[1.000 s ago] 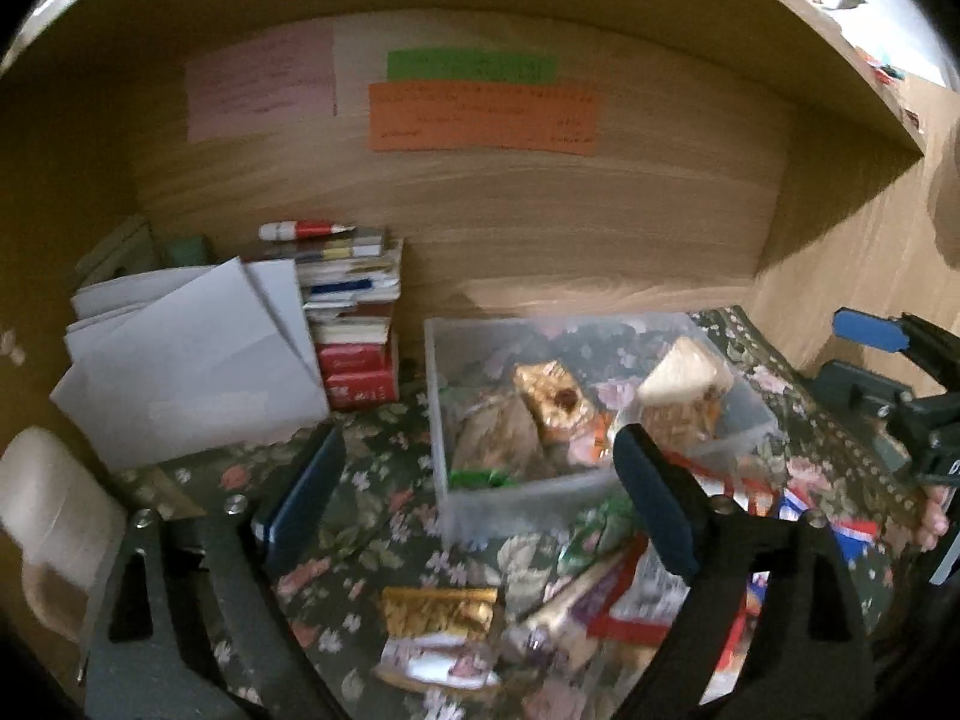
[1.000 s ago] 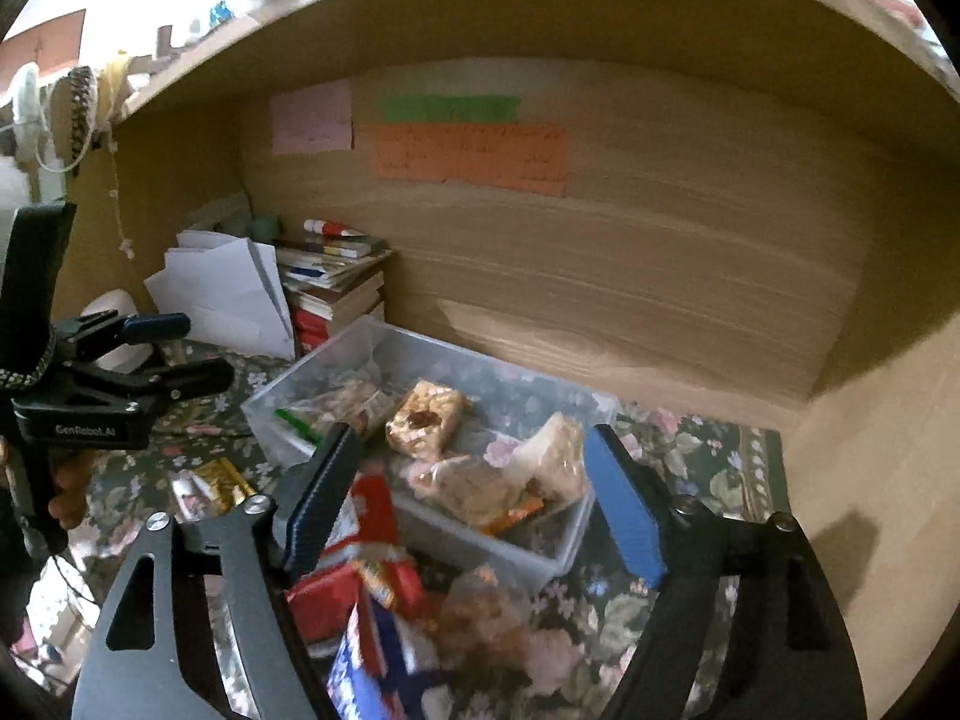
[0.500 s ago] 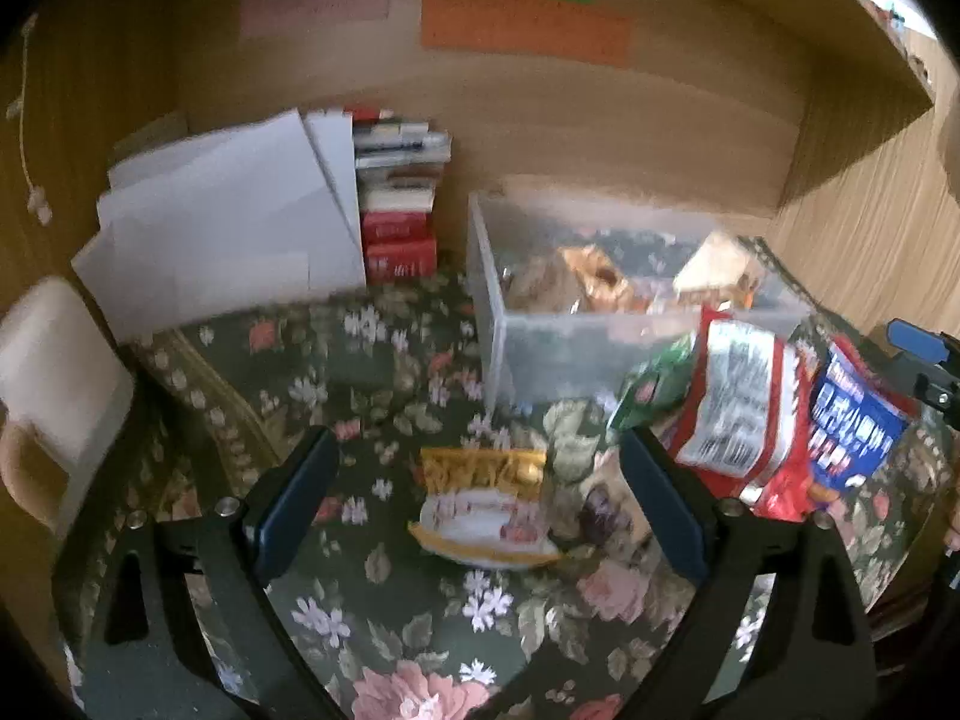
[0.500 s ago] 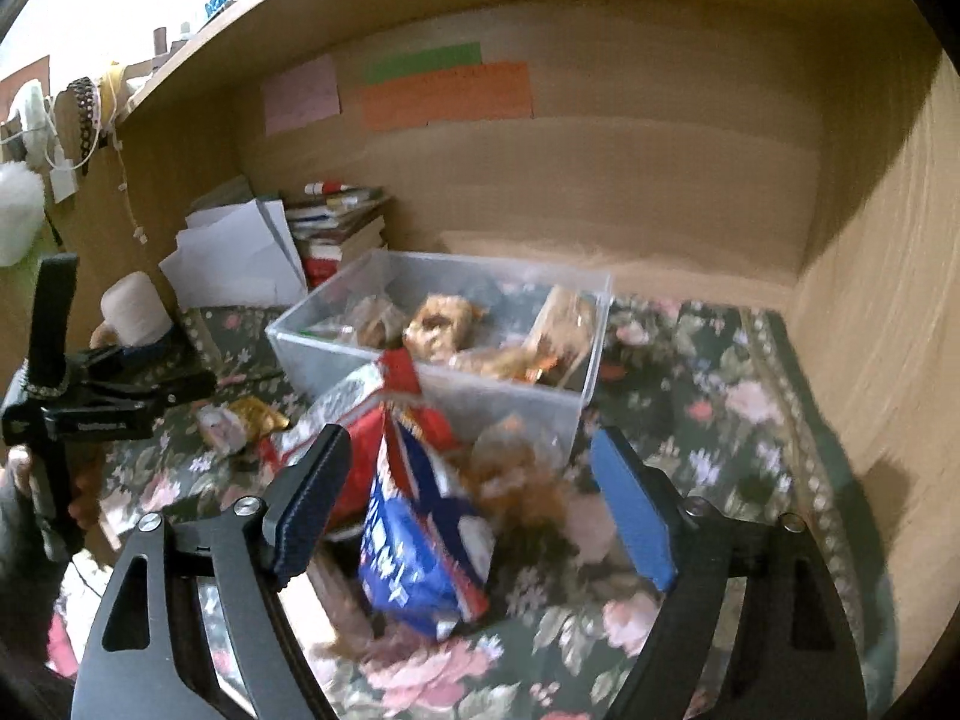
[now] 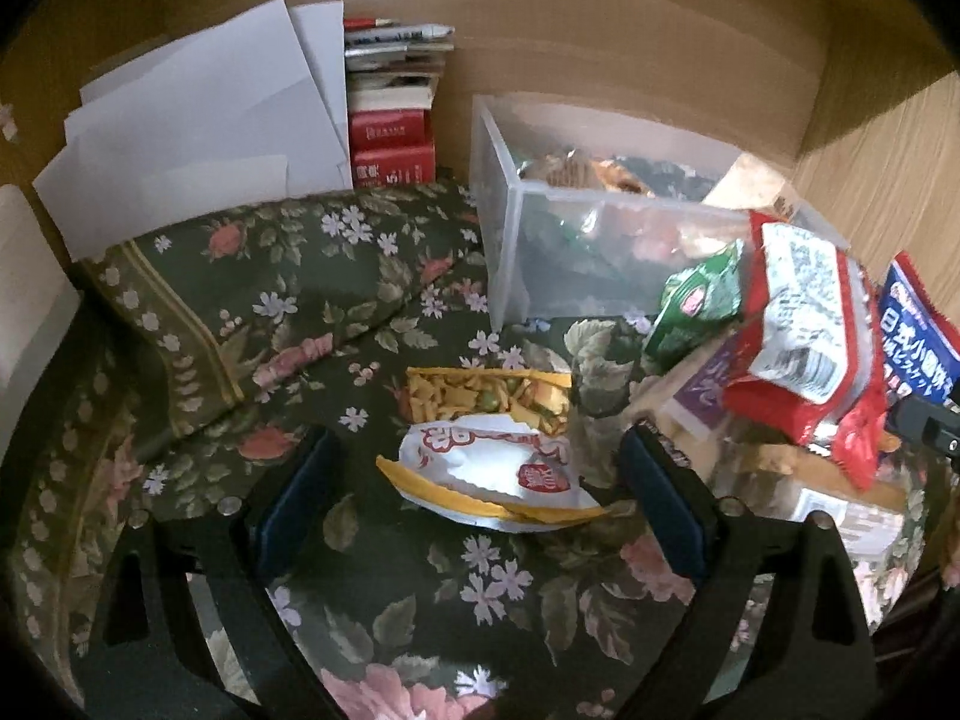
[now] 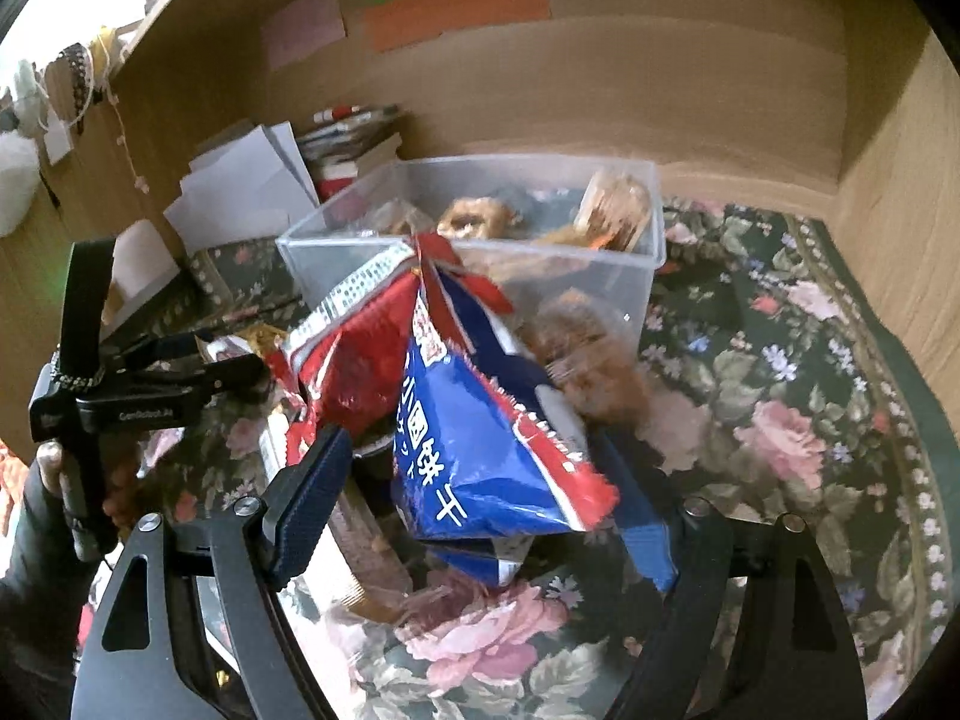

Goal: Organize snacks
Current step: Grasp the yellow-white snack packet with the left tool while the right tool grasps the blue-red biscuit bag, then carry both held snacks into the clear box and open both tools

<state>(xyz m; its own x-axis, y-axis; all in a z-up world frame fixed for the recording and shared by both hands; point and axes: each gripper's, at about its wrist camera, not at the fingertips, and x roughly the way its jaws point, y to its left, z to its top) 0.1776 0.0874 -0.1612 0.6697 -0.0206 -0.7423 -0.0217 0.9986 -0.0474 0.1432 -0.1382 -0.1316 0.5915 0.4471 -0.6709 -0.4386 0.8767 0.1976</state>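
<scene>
Both of your hand-held grippers hang open over the snacks on the floral-clothed bench [image 5: 252, 312].

Your left hand-held gripper [image 5: 474, 498] has just narrowed a little yet stands wide, the yellow-and-white snack packet [image 5: 492, 450] lying untouched between its pads; your right hand-held gripper [image 6: 480, 504] gapes around the blue snack bag [image 6: 480, 450], contact unclear; the clear plastic bin [image 6: 480, 252] of snacks sits at twelve o'clock behind the bag; the red snack bag [image 6: 360, 360] leans at ten o'clock.

Snack packets [image 5: 798, 324] lie before the bin [image 5: 600, 252], books [image 5: 393, 138] left.
</scene>
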